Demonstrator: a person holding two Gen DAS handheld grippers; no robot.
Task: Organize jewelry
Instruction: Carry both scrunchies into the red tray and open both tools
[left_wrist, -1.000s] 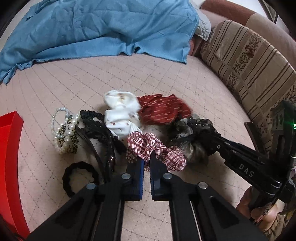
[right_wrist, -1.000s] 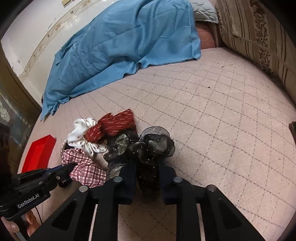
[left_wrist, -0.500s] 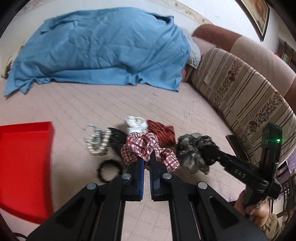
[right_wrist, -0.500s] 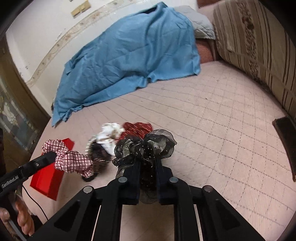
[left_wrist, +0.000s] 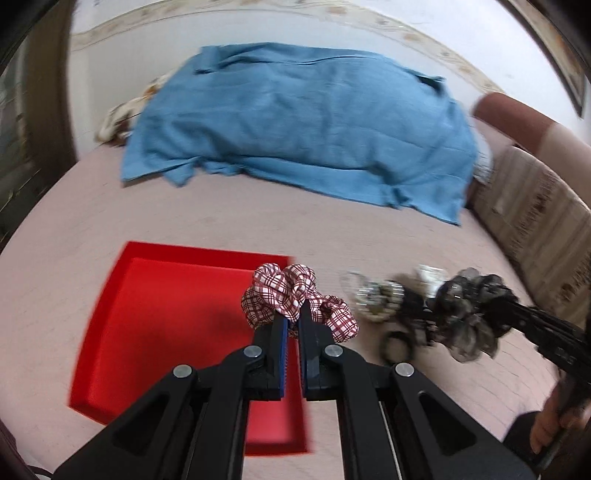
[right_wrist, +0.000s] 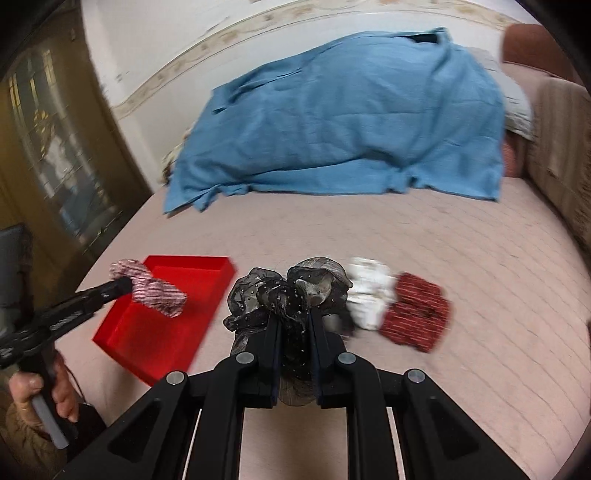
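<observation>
My left gripper (left_wrist: 292, 319) is shut on a red-and-white plaid scrunchie (left_wrist: 291, 295) and holds it in the air over the right part of a red tray (left_wrist: 155, 332). My right gripper (right_wrist: 293, 323) is shut on a black sheer dotted scrunchie (right_wrist: 288, 291), raised just right of the red tray (right_wrist: 155, 325). In the right wrist view the plaid scrunchie (right_wrist: 155, 288) hangs over the tray. A white scrunchie (right_wrist: 369, 295) and a dark red scrunchie (right_wrist: 417, 314) lie on the bed. A pearl bracelet (left_wrist: 376, 295) and a black hair tie (left_wrist: 397, 341) lie blurred beside the right gripper.
A blue blanket (left_wrist: 306, 122) covers a mound at the back of the pink quilted bed (left_wrist: 240, 221). A striped sofa back (left_wrist: 546, 229) runs along the right. A wooden cabinet (right_wrist: 48, 155) stands at the left.
Both grippers have lifted their scrunchies and swung left. The plaid scrunchie now hangs over the red tray; the black scrunchie has left the pile and is near the tray.
</observation>
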